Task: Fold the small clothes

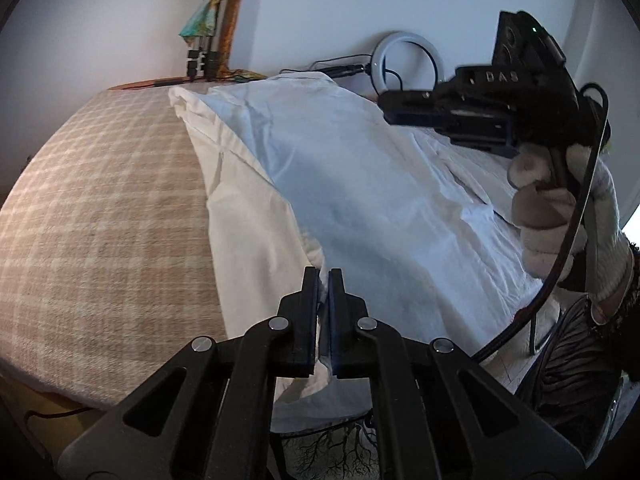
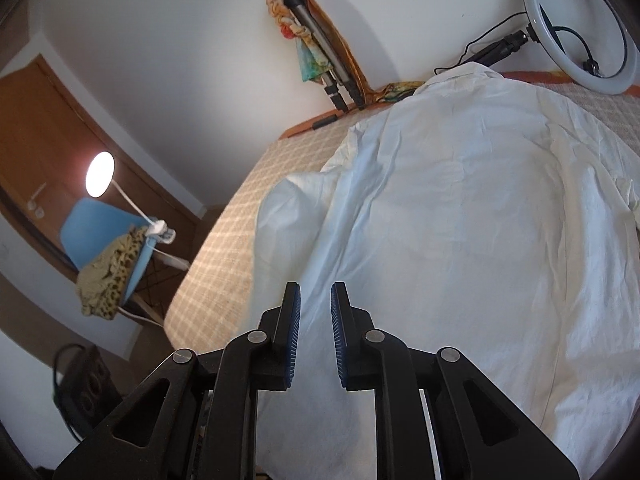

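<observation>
A bed covered in a beige checked blanket [image 1: 104,216] stands against a pale wall, and a ring light [image 2: 580,28] leans at its far edge beside a folded tripod [image 2: 320,56] draped with colourful cloth. A white shirt [image 2: 460,208] lies spread over the bed with its collar toward the far edge and one sleeve folded near the left edge. The left gripper [image 1: 324,276] has its jaws pressed together on a bunched piece of the shirt's near hem, the fabric lifted into a slope above the blanket. The right gripper [image 2: 316,300] hangs above the shirt's near part with its jaws a little apart and nothing between them; in the left wrist view it appears at the right, held by a hand [image 1: 560,216] in a light knitted glove. Off the left edge of the bed stand a blue chair [image 2: 104,232] carrying a leopard-print garment [image 2: 108,276] and a lit clip lamp [image 2: 100,174].
</observation>
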Demonstrator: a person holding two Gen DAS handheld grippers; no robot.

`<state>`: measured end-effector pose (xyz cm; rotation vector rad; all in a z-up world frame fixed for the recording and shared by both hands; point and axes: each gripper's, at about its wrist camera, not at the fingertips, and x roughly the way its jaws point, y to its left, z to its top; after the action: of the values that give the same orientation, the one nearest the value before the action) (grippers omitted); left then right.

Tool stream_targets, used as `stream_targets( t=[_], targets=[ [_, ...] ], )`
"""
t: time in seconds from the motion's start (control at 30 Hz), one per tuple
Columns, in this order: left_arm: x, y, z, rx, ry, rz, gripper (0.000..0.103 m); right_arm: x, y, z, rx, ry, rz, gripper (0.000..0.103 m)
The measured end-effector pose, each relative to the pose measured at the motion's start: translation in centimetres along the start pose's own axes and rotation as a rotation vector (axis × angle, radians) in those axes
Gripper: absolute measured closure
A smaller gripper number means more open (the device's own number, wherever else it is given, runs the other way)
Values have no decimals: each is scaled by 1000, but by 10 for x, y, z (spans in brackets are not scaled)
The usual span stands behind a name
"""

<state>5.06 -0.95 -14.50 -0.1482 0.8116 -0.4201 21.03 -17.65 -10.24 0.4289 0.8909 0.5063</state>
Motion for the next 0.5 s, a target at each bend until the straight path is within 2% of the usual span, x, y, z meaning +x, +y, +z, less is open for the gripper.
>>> stream_targets(
  t=[0.17,0.23,0.4,0.47,0.5],
  targets=[
    [27,-31,2,60,53,-54,101,-8,-13,13,9,-22,54,89],
    [36,-43,-4,86,83,-68,101,-1,-19,19,5,9,72,89],
    [52,-52,-14,91,133,-74,101,22,-42,23,23,62,-5,88],
    [52,-52,-15,82,135,-76,101,31,-50,22,28,86,-31,78],
    [52,-53,-15,78,135,-77,101,34,-52,22,30,93,-47,77]
  ],
)
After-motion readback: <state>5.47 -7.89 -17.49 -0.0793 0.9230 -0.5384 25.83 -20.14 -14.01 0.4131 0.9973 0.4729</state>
